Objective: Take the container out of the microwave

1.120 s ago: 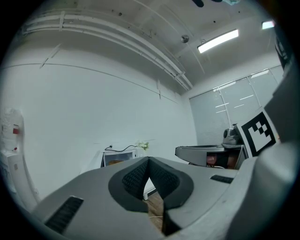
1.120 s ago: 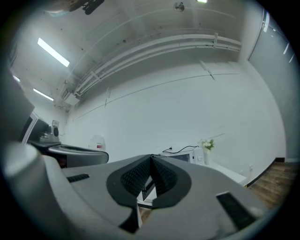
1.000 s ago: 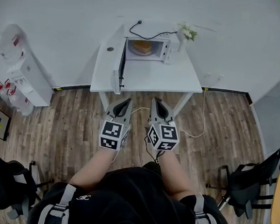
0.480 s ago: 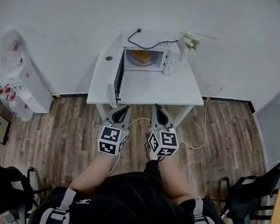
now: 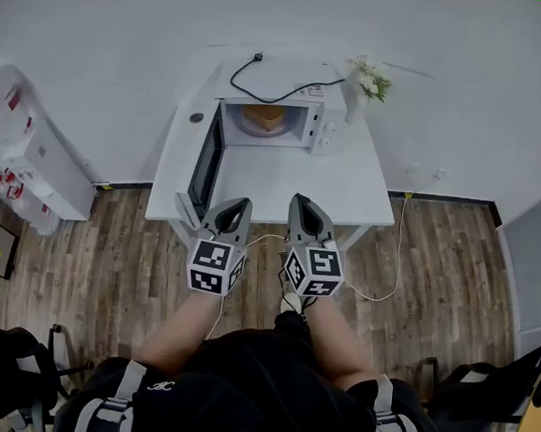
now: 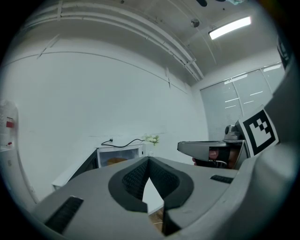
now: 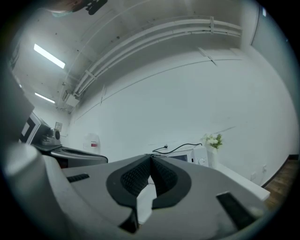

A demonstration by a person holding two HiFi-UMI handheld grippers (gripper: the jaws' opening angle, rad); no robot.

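White table (image 5: 283,179) stands against a pale wall on wood flooring, carrying a microwave (image 5: 283,78) with its door (image 5: 205,162) swung open and the orange container (image 5: 263,118) inside it. Left gripper (image 5: 245,202) and right gripper (image 5: 297,200) hover side by side at the table's near edge, each with jaws pressed together on nothing.

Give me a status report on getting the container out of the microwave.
Left hand-held gripper and right hand-held gripper shut, empty, near the table. Container inside microwave, untouched. Door open, nothing blocking.
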